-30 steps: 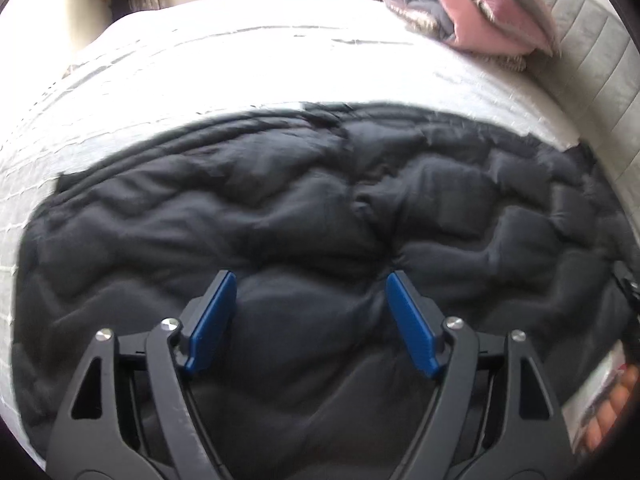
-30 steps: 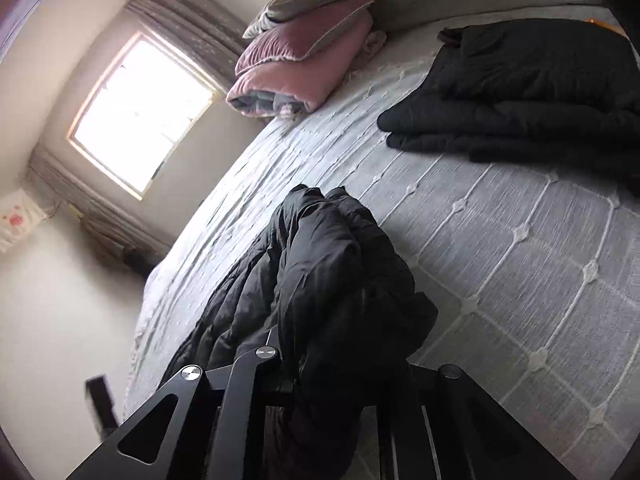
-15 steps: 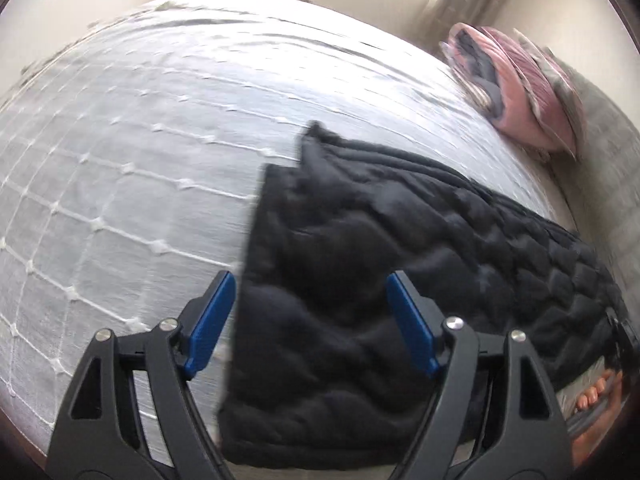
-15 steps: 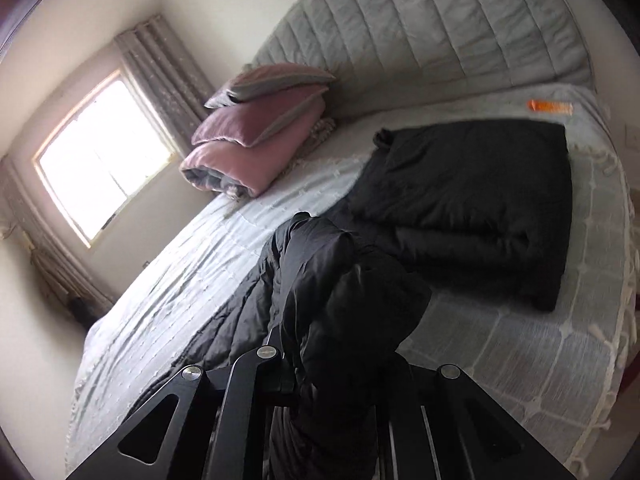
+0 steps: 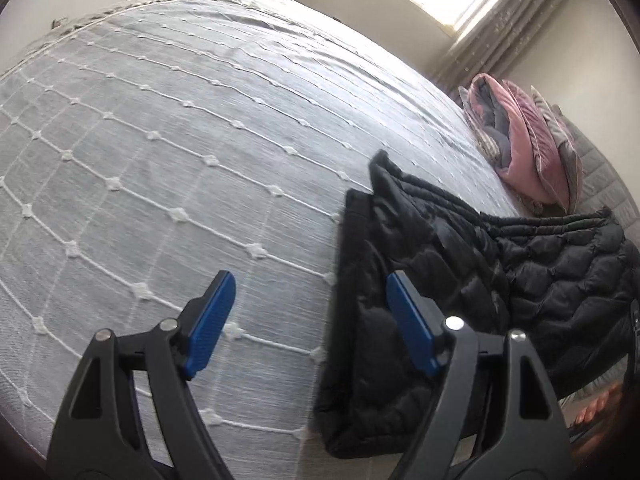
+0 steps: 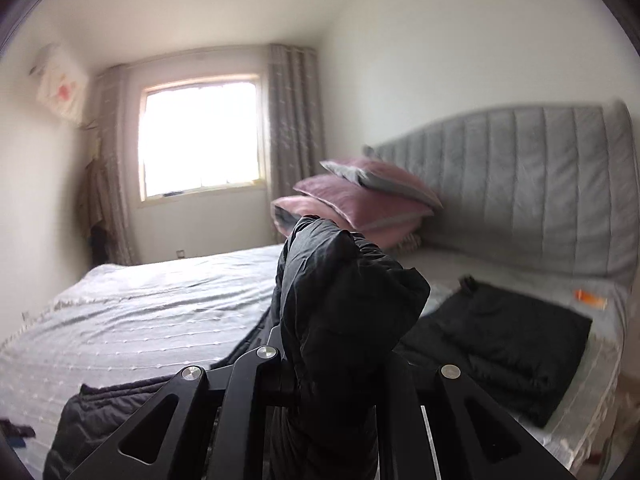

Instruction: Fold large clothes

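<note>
A black quilted jacket [image 5: 460, 280] lies on the grey bedspread [image 5: 180, 140], with its edge near the front of the bed. My left gripper [image 5: 310, 316] is open with blue pads, hovering above the bedspread just left of the jacket's edge; its right pad overlaps the jacket. My right gripper [image 6: 340, 360] is shut on a bunched part of the black jacket [image 6: 344, 300] and holds it lifted above the bed; its fingertips are hidden by the fabric.
A second black garment, folded [image 6: 504, 332], lies near the grey padded headboard [image 6: 520, 208]. Pink and grey pillows [image 6: 360, 200] are stacked at the head of the bed. A small orange object [image 6: 588, 298] lies by the headboard. A bright window [image 6: 200, 140] is behind.
My left gripper has swung left off the jacket to its edge over bare bedspread. My right gripper has risen and tilted up with the bunched jacket, now facing the window and headboard.
</note>
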`<state>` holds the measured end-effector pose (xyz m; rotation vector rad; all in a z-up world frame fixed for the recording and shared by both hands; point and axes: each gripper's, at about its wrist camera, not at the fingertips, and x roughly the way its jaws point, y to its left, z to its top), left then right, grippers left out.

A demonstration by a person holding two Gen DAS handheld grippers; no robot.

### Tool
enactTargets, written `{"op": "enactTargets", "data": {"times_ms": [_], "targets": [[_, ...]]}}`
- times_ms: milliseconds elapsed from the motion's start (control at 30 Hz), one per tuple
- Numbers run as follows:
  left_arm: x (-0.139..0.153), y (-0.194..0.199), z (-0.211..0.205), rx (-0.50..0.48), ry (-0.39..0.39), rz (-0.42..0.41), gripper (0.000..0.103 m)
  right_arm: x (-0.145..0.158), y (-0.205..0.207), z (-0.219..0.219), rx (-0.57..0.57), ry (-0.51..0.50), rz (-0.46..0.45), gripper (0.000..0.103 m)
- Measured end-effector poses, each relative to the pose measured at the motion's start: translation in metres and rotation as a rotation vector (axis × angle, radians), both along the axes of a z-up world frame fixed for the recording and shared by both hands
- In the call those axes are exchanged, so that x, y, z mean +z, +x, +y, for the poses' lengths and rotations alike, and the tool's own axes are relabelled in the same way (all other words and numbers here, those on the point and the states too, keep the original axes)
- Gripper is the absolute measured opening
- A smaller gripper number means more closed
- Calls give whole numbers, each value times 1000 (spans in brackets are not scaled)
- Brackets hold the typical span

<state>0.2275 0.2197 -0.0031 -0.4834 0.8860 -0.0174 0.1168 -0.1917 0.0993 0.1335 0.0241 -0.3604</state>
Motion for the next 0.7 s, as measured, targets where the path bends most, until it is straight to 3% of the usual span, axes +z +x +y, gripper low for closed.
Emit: {"op": "enactTargets", "data": {"times_ms": [133, 267, 467, 567, 633, 700], "targets": [[-3, -5, 26, 49, -40, 14, 78, 3, 0, 76, 130, -177, -2, 13], [-12, -5, 46, 90, -79, 46, 78, -12, 6, 143, 297, -303, 33, 14], [-18, -3, 56, 95, -137, 60, 78, -69, 33, 219, 588, -416, 227, 17], [-19, 0, 55, 86, -143, 66, 78, -107, 54, 239, 722, -410, 398, 29], [-20, 3, 52, 72, -149, 67, 78, -120, 60, 243, 764, -425, 467, 40], [-20, 5, 48, 52, -160, 63, 78, -118, 56, 240, 814, -414, 475, 53]]}}
